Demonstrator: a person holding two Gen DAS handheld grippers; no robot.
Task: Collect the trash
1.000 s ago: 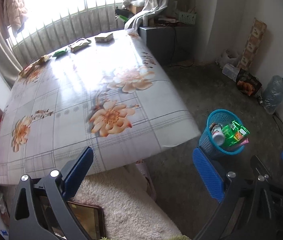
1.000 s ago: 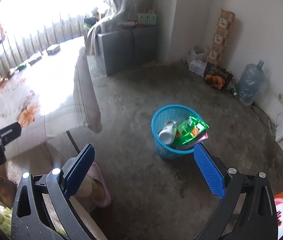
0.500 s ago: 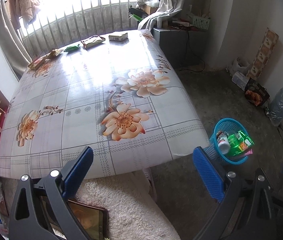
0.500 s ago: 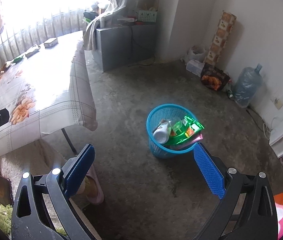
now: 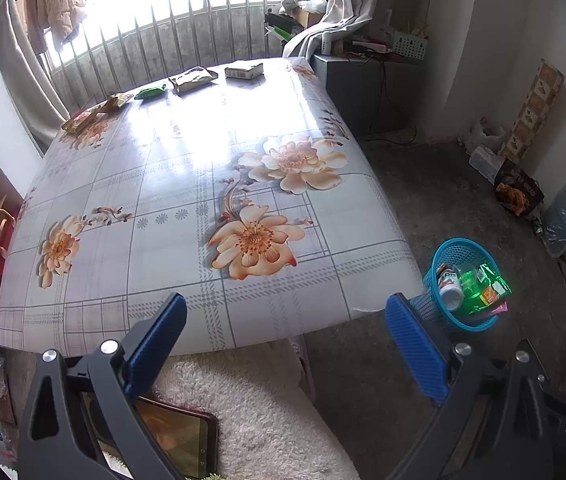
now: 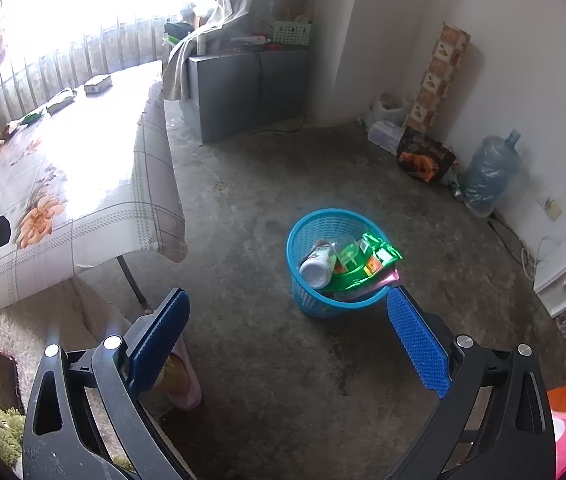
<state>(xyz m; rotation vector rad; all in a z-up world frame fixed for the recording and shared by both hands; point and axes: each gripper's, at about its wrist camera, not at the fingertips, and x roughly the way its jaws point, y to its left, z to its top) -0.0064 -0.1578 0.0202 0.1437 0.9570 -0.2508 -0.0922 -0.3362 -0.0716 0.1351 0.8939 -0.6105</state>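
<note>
The left gripper (image 5: 285,344) is hanging with its ribbed blue pads spread wide and nothing between them, above a shaggy cream rug (image 5: 251,412) where a flat, glossy dark phone (image 5: 179,440) is lying. The right gripper (image 6: 287,340) is likewise gaping wide and empty over rough grey concrete floor (image 6: 283,380).

Just beyond the left gripper, a table (image 5: 187,184) is spreading out under a slick, shiny oilcloth printed with pale checks and peach flowers. To its right on the floor, a round blue plastic basket (image 6: 303,300) with a mesh wall is standing upright, crammed with a white cylindrical bottle (image 6: 315,268) and crinkly green foil wrappers (image 6: 367,260) that are sticking out over the rim.

At the table's far edge, near the barred window, the remaining trash is lying in a loose row: a flat boxy carton (image 5: 243,69), a crumpled tan packet (image 5: 193,79), a small green wrapper (image 5: 151,91) and two yellowish packets (image 5: 95,114).

Against the far wall, a translucent water jug (image 6: 487,176) is sitting beside a dark snack bag (image 6: 423,156).
</note>
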